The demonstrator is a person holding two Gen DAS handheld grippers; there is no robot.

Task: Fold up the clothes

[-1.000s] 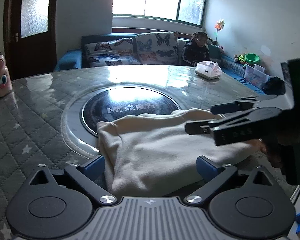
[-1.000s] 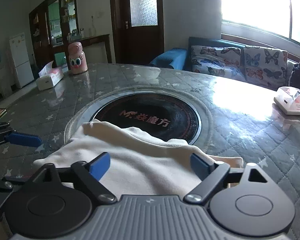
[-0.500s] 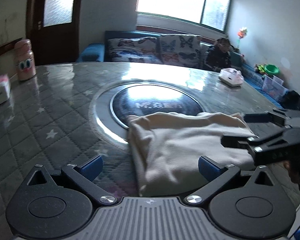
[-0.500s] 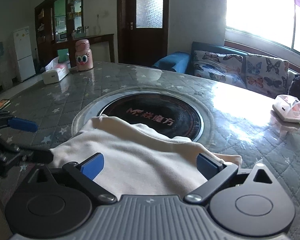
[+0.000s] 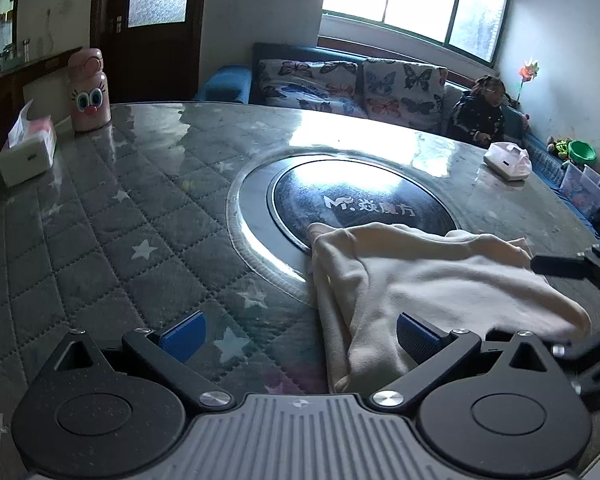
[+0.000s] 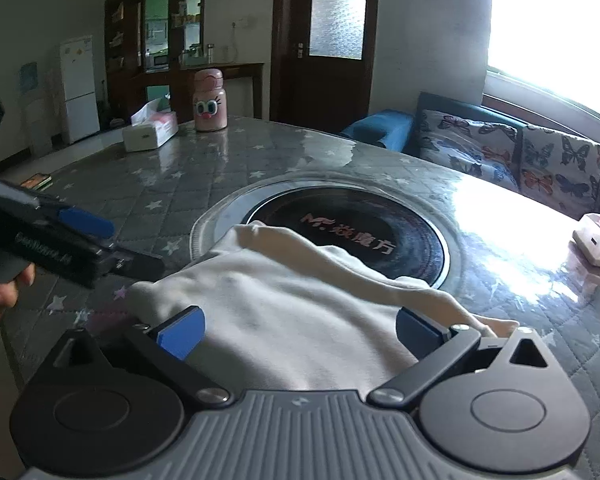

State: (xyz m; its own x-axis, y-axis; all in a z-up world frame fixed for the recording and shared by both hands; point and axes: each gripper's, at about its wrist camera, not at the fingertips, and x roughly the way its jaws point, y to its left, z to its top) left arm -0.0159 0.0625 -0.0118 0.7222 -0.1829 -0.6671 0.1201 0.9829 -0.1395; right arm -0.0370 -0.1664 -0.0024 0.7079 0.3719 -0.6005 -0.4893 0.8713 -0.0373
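A cream garment (image 5: 428,288) lies folded in a loose bundle on the quilted table, partly over the round dark inset (image 5: 360,200). It also shows in the right wrist view (image 6: 300,312). My left gripper (image 5: 300,334) is open and empty, just left of and in front of the bundle. My right gripper (image 6: 300,330) is open and empty, its blue fingertips (image 6: 182,332) over the garment's near edge. The left gripper also shows at the left of the right wrist view (image 6: 108,248), beside the cloth.
A pink cartoon flask (image 5: 89,90) and a white tissue box (image 5: 28,148) stand at the table's far left. Another tissue box (image 5: 508,160) sits at the far right. A child (image 5: 480,112) sits on the butterfly-cushioned sofa (image 5: 352,80) behind the table.
My left gripper has pulled back and swung left off the garment. My right gripper has drawn back a little. The garment stays put on the table.
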